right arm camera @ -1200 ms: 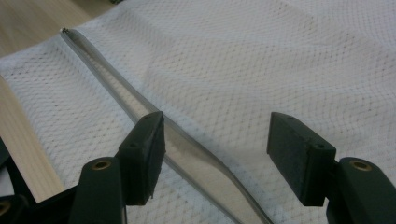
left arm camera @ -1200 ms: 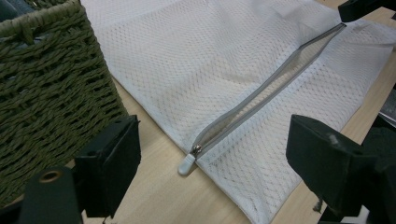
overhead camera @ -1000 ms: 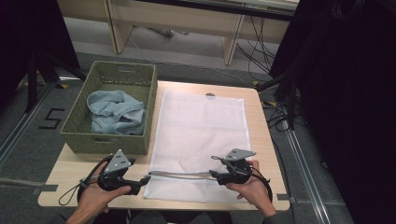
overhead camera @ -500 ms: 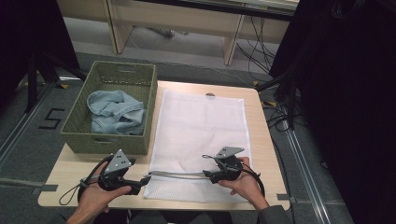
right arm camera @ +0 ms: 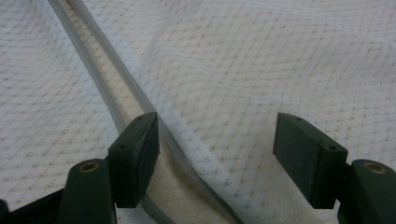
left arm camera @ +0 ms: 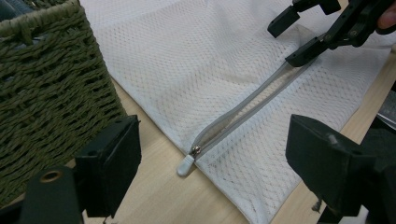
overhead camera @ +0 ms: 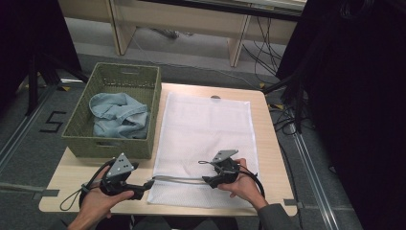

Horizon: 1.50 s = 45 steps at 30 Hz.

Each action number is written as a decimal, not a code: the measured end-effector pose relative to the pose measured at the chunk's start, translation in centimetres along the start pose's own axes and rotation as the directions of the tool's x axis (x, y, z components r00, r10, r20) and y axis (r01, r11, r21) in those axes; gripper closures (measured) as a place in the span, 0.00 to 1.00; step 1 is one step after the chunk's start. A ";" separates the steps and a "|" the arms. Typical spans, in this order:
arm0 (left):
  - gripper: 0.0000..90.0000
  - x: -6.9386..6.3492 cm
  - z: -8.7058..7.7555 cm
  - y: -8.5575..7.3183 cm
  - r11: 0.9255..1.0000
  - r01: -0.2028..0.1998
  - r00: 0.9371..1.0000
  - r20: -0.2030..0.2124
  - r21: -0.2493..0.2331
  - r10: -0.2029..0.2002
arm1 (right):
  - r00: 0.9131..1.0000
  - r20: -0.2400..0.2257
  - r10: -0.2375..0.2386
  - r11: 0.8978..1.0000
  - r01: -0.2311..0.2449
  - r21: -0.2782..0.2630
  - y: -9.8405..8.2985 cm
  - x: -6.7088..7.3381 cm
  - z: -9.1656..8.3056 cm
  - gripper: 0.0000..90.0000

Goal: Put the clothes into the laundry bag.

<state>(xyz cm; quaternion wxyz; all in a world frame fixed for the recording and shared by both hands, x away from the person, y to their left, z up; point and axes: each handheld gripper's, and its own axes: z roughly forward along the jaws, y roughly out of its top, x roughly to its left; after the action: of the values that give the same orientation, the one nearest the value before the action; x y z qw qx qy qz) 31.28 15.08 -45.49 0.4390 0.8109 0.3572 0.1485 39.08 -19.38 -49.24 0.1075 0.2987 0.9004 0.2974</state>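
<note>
A grey floor [overhead camera: 43, 139] surrounds the scene, with a painted numeral 5 [overhead camera: 52, 122] at the left and dark drapes [overhead camera: 354, 96] closing off the right side of the room. A pale wooden bench [overhead camera: 191, 19] stands beyond, cables [overhead camera: 273, 52] trailing under it.

The light wood tabletop [overhead camera: 275, 158] carries a white mesh bag [overhead camera: 206, 129] lying flat from near the far edge to near the near edge, right of centre. Its grey zipper [overhead camera: 177, 179] runs parallel to the near edge, partly open, the wood showing through the gap. The white zipper pull [left arm camera: 186, 164] sits at the bag's near left corner, resting on bare wood.

A green woven basket [overhead camera: 81, 129] occupies the far left part of the tabletop, its side just beside the bag's left edge, and it holds a crumpled light blue cloth [overhead camera: 117, 115].

The left tongs [overhead camera: 141, 191], held in the left hand [overhead camera: 95, 203] near the near left corner, are spread wide, pinching nothing, aimed at the pull and just short of it. The right tongs [overhead camera: 207, 181], in the right hand [overhead camera: 242, 184] near the near edge, are also spread; in the right gripper view one tip rests on the zipper's open gap and the other stands over the mesh.
</note>
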 end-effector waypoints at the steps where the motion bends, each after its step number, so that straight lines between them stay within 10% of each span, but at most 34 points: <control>1: 0.20 0.0 0.0 0.0 1.000 -0.006 1.000 0.003 -0.001 0.006 | 1.000 0.000 -0.009 1.000 0.009 0.012 0.0 0.0 0.1 0.37; 27: 0.20 0.0 -0.1 0.1 1.000 0.009 1.000 -0.005 -0.017 -0.009 | 0.999 -0.003 -0.050 0.998 0.050 0.044 0.9 -0.8 0.9 0.86; 45: 0.21 0.4 -0.3 0.2 1.000 -0.007 1.000 -0.010 -0.014 0.007 | 0.988 0.116 -0.101 0.990 0.111 -0.084 2.6 -1.0 -1.1 0.98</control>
<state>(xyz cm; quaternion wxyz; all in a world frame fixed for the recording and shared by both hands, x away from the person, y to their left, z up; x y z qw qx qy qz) 31.49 15.48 -45.17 0.4422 0.8084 0.3557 0.1567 40.64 -18.82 -46.80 0.1867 0.2614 0.8933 0.3144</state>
